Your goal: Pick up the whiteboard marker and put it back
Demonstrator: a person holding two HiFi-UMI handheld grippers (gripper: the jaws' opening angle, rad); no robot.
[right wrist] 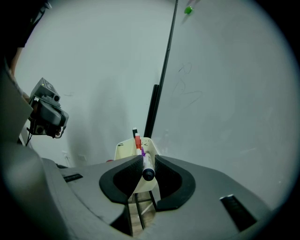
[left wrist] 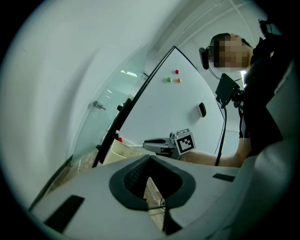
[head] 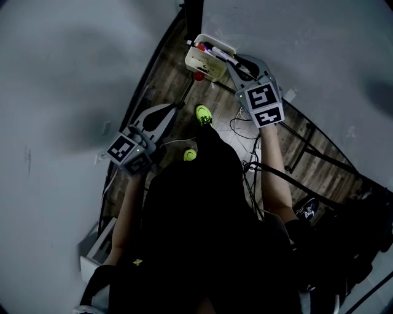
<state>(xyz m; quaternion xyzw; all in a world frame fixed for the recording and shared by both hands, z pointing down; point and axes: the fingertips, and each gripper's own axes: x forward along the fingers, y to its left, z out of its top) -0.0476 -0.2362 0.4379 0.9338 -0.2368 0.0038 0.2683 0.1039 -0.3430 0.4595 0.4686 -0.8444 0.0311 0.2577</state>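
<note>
My right gripper (right wrist: 148,161) clamps the whiteboard marker (right wrist: 147,167) at the cream holder (right wrist: 124,150), where 2 other markers (right wrist: 137,141) crowd it. My left gripper (left wrist: 150,158) is closed and empty.

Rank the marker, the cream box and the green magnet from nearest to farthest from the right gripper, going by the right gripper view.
1. The marker: clamped between the jaws of the right gripper, pointing ahead.
2. The cream box: just ahead, beyond the marker's far end.
3. The green magnet: farthest, high on the whiteboard, top of the view.
</note>
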